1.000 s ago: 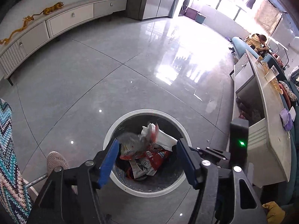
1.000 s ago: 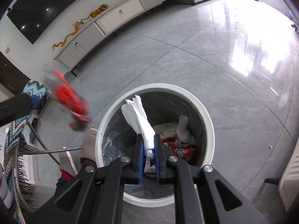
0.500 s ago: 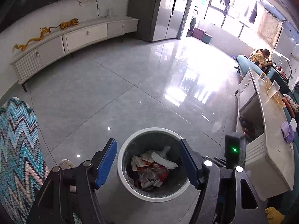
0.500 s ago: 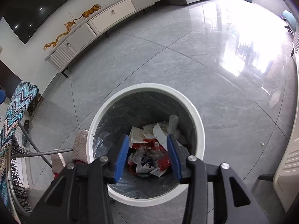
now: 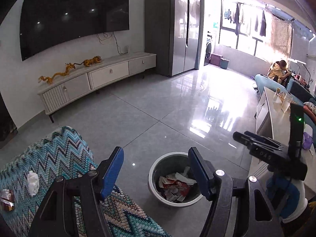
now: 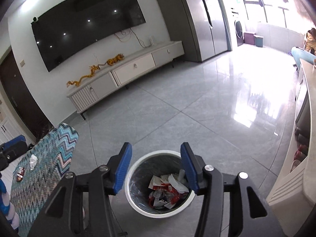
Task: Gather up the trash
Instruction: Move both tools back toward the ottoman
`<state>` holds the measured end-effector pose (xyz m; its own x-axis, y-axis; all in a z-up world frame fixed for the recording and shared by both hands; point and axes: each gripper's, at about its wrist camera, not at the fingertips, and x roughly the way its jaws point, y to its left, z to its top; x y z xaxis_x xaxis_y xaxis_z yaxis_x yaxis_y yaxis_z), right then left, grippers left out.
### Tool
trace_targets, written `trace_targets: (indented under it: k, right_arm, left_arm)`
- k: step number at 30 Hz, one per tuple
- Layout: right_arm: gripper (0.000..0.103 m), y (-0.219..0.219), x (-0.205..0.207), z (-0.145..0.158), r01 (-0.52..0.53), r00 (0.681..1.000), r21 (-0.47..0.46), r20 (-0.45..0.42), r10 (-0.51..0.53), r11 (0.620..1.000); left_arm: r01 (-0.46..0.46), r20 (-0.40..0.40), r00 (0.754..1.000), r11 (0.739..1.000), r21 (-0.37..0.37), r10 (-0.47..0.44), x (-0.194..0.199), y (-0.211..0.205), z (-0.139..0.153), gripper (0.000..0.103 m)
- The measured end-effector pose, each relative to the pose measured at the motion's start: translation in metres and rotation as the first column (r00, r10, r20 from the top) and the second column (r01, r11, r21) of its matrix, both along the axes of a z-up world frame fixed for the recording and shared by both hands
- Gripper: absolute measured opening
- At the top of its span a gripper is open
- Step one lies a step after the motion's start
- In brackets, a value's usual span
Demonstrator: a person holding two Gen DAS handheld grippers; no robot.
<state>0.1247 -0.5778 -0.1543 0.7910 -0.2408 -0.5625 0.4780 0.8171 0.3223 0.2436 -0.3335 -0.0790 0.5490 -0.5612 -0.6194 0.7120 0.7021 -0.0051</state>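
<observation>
A white round trash bin (image 5: 173,204) with a dark liner stands on the floor, holding red wrappers and white paper scraps (image 5: 174,187). My left gripper (image 5: 156,170) hovers high above it, open and empty. My right gripper (image 6: 156,167) hangs over the same bin (image 6: 158,213). Its jaws are opening and nothing is between them. To the left, a zigzag-patterned cloth surface (image 5: 55,164) carries a crumpled white tissue (image 5: 33,182) and a small brown wrapper (image 5: 7,199). The right wrist view shows the same tissue (image 6: 33,162) and wrapper (image 6: 20,174).
Glossy grey tiles (image 5: 158,108) run to a low white TV cabinet (image 5: 102,75) with golden figurines under a wall TV. A tall grey fridge (image 5: 173,29) stands behind. A white counter (image 5: 276,118) runs along the right, and a person (image 5: 278,69) sits far off.
The right gripper let go of the white tissue, which now lies in the bin. Both grippers rose and tilted up, so the bin looks smaller and the TV wall came into view.
</observation>
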Motion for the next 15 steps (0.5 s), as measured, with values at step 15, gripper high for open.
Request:
trace_targets:
  k: [15]
  right_arm:
    - [0.063,0.142,-0.063,0.154,-0.143,0.957,-0.221,0.217,0.192,0.965]
  left_arm:
    - [-0.238,0.181,0.946,0.955,-0.179,0.27,-0.064,0.2,0.08,0.083]
